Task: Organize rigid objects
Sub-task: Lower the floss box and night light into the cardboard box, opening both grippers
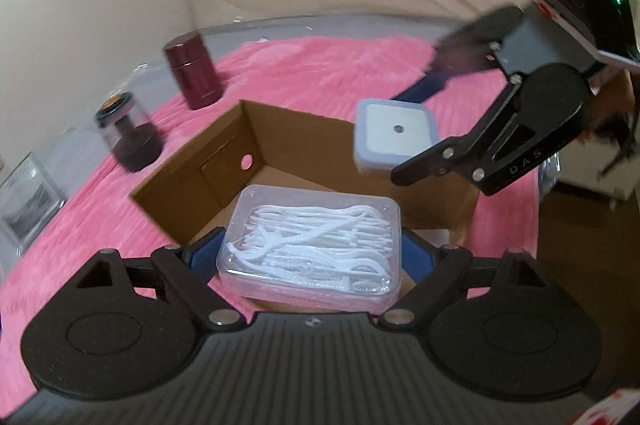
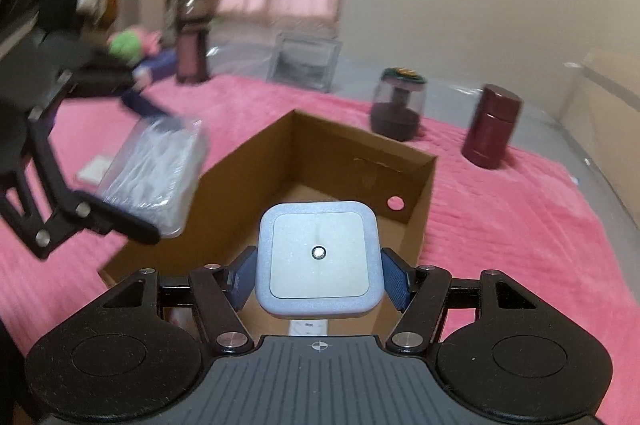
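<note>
1. The left gripper (image 1: 312, 245) is clamped on a clear plastic case of white floss picks (image 1: 312, 245), held above the near edge of the open cardboard box (image 1: 240, 129); its blue pads are mostly hidden behind the case.
2. The right gripper (image 2: 319, 275) squeezes a pale blue square box (image 2: 319, 257) over the same cardboard box (its far finger is a blur in the left view).
3. On the pink blanket (image 2: 500, 225) beyond stand a maroon canister (image 2: 494, 127) and a dark jar (image 2: 398, 105), both soft-edged.
4. A clear container (image 2: 306, 61) behind is too blurred to read.
</note>
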Demonstrator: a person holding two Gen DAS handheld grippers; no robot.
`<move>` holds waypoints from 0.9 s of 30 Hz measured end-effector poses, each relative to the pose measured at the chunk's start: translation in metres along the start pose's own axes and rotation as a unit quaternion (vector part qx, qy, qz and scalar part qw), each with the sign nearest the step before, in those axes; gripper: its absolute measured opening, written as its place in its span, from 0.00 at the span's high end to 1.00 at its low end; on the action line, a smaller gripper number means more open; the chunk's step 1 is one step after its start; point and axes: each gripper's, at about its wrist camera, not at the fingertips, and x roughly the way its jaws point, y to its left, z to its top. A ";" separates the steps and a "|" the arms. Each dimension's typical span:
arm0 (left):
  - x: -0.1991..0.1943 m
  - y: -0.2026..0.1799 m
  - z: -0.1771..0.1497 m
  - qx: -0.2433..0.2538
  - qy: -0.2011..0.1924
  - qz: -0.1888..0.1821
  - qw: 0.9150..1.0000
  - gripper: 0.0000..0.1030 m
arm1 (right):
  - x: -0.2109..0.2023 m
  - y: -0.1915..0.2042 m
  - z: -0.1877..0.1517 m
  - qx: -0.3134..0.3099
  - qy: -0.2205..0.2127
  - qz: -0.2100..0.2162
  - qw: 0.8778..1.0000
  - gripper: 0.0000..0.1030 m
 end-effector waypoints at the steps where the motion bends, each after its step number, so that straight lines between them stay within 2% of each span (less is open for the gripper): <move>1: 0.006 0.001 0.004 0.012 0.006 -0.005 1.000 0.16 | 0.006 -0.002 0.002 -0.016 0.007 0.004 1.000 0.41; 9: 0.059 0.008 0.011 0.082 0.071 -0.028 0.994 0.16 | 0.047 0.002 -0.004 -0.130 0.074 0.024 0.988 0.41; 14: 0.085 0.013 0.006 0.096 0.097 -0.040 0.990 0.16 | 0.071 0.005 -0.015 -0.177 0.107 0.033 0.978 0.41; 23: 0.119 0.017 0.000 0.116 0.139 -0.057 0.982 0.16 | 0.097 0.002 -0.023 -0.200 0.138 0.052 0.969 0.41; 27: 0.127 0.017 -0.006 0.113 0.146 -0.070 0.980 0.16 | 0.109 0.004 -0.022 -0.209 0.149 0.067 0.964 0.41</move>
